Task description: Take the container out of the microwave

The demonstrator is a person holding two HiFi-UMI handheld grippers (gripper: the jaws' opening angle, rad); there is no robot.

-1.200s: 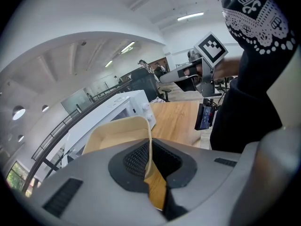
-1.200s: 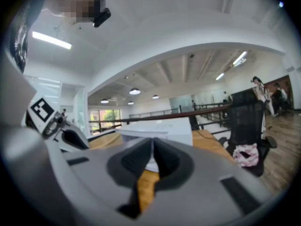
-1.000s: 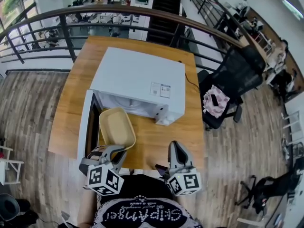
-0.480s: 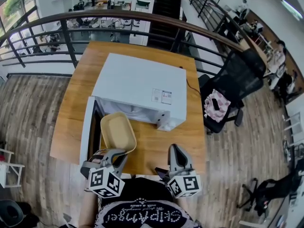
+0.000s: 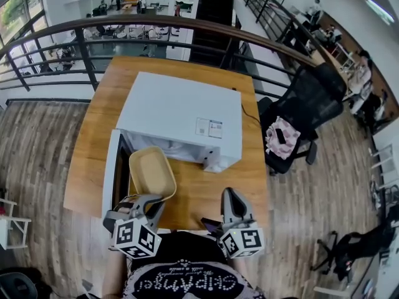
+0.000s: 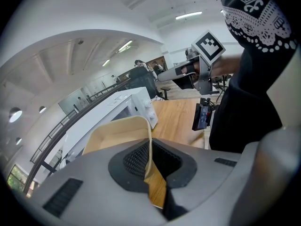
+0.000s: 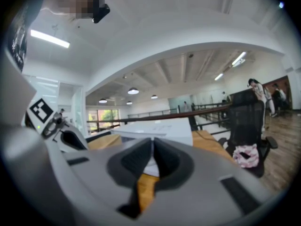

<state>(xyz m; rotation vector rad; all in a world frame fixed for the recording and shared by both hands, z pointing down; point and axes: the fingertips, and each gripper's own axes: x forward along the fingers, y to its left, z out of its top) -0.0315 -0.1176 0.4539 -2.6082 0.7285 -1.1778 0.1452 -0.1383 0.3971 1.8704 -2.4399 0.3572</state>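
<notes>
Beige shallow plastic container [image 5: 152, 170] sits just outside the open front of the white box-shaped microwave [image 5: 181, 111], over the wooden table [image 5: 212, 185] and beside the swung-open door [image 5: 112, 173]. The left gripper [image 5: 149, 199] pinches its near rim narrowly. The right gripper [image 5: 230, 195] hovers apart, jaws together and empty.

The microwave [image 5: 181, 114] stands on the tabletop [image 5: 218, 192], with a railing [image 5: 156, 23] behind and a chair [image 5: 305, 104] to the right. The container [image 5: 151, 171] lies before the microwave's open front, right of its door [image 5: 112, 173]. Its near rim is between the left tool's [image 5: 153, 199] jaws, and the right tool [image 5: 232, 195] is apart at the near edge.
</notes>
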